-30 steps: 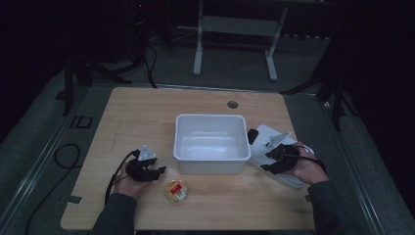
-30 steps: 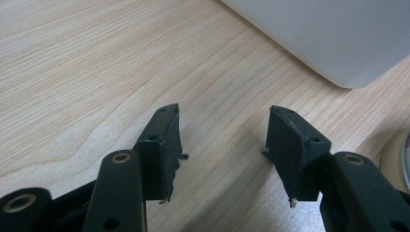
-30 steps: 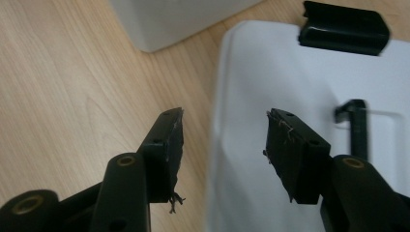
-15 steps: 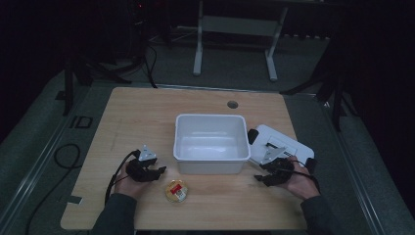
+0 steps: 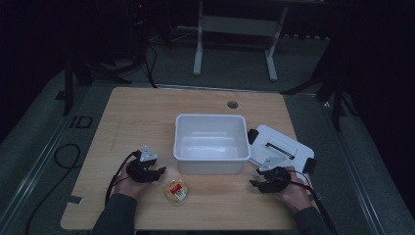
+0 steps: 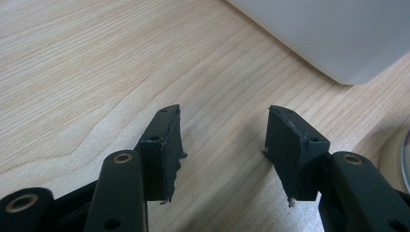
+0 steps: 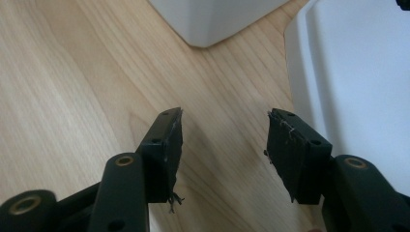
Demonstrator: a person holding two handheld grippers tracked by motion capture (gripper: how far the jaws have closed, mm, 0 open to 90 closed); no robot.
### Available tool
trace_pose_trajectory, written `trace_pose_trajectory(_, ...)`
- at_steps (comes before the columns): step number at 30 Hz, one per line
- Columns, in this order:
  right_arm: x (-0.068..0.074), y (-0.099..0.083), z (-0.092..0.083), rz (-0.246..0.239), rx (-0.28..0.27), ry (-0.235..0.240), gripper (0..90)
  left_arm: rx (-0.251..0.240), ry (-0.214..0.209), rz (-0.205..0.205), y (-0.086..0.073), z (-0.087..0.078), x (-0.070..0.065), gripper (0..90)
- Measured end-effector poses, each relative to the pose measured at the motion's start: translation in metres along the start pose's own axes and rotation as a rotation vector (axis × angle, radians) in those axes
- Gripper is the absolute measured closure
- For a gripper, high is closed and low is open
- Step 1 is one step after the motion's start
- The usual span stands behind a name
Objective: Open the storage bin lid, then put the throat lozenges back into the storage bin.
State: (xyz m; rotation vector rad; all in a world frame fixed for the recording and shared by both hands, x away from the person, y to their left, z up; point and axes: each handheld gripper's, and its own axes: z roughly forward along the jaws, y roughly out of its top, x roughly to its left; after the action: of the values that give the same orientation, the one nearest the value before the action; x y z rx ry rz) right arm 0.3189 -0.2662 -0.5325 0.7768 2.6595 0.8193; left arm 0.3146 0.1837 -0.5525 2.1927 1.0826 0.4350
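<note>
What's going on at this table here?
A person sits at a wooden table with a two-jaw gripper in each hand. The left gripper rests open next to a small round container, holding nothing. The right gripper is open too, low over the table beside a flat white lid. Between them stands an empty white tub. Nothing has been picked up at this point.

A tub is sitting on the table, near its middle. A lid is lying just right of the tub. A round cup is lying before the tub's left corner. The left gripper is resting left of the cup, and the right gripper is resting before the lid.
</note>
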Motion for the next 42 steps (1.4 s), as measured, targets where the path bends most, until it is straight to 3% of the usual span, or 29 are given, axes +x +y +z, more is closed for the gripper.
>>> trace_pose_trajectory(4,0.002,-0.004,0.005,0.033,-0.015,-0.002,45.7,0.01,0.002,0.013,0.0,-0.002,-0.003,48.0)
trace_pose_trajectory(6,0.004,-0.005,0.007,0.039,-0.039,-0.018,44.9,0.007,-0.002,0.009,0.001,-0.003,-0.003,48.0)
trace_pose_trajectory(13,0.004,-0.015,0.009,0.116,-0.114,-0.011,41.8,-0.023,-0.025,-0.01,0.002,-0.014,-0.003,48.0)
trace_pose_trajectory(24,0.006,-0.024,0.01,0.137,-0.182,-0.02,40.7,-0.07,-0.086,-0.03,0.004,-0.035,-0.001,48.1)
trace_pose_trajectory(26,0.007,-0.028,0.011,0.136,-0.209,-0.018,40.4,-0.077,-0.084,-0.021,0.006,-0.039,-0.002,48.1)
trace_pose_trajectory(31,0.007,-0.029,0.011,0.132,-0.21,-0.013,38.5,-0.101,-0.092,0.001,0.012,-0.052,-0.004,47.9)
trace_pose_trajectory(42,0.008,-0.029,0.011,0.133,-0.21,-0.016,37.2,-0.084,-0.126,0.092,0.028,-0.07,-0.015,41.4)
